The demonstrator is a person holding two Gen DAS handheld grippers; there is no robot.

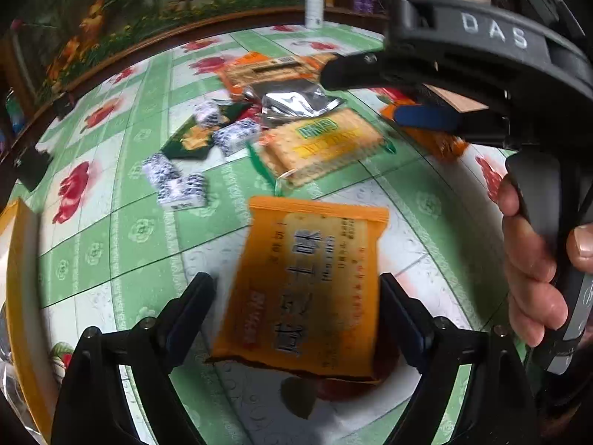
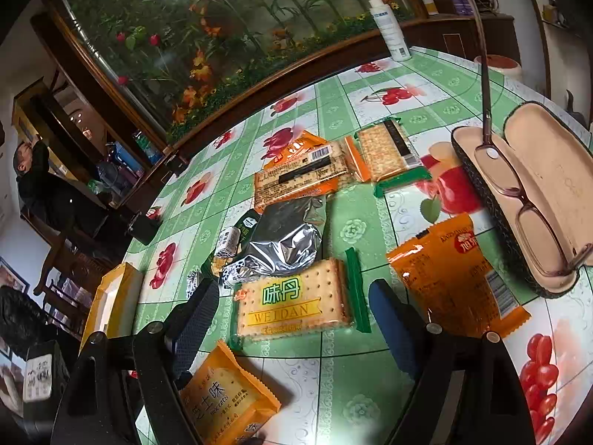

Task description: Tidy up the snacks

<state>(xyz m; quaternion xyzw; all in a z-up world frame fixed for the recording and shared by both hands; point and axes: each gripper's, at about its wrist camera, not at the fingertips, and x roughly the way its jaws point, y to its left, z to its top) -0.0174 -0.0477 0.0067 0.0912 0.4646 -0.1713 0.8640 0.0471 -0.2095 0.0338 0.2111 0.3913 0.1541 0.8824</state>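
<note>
Left gripper [image 1: 296, 315] — jaws standing wide, pads clear of the orange cheese-biscuit packet [image 1: 300, 289] that lies flat between them on the tablecloth [image 1: 122, 259]. Black characters on that packet are too blurred here to read; in the right wrist view the same packet [image 2: 226, 396] sits at 7 o'clock and shows the word "Biscuits".

Going left to right in the left wrist view: yellow box edge [image 1: 22, 296] at 9 o'clock; four small blue-and-white wrapped candies [image 1: 181, 189] at 10 o'clock, two of them on a dark green packet [image 1: 189, 141]; crumpled silver foil bag [image 1: 292, 105] at 12 o'clock; clear cracker packet with green ends [image 1: 322, 148] just below it.

Right gripper [image 2: 292, 319] — jaws also wide, nothing pressed between them, hovering over the green-ended cracker packet [image 2: 296, 300], which reads "WEIDAN". Cracker packets counted in the right wrist view: three, the other two at 12 o'clock — one orange-trimmed with a barcode [image 2: 300, 178], one green-trimmed [image 2: 393, 152]. Orange bags: one more at 3 o'clock [image 2: 452, 278], barcode visible, print unreadable.

Far right: one open glasses case [image 2: 541, 185] with one pair of glasses [image 2: 519, 193] in it. One white spray bottle [image 2: 389, 26] at 1 o'clock, label illegible. The right gripper's body reads "DAS" in the left wrist view.
</note>
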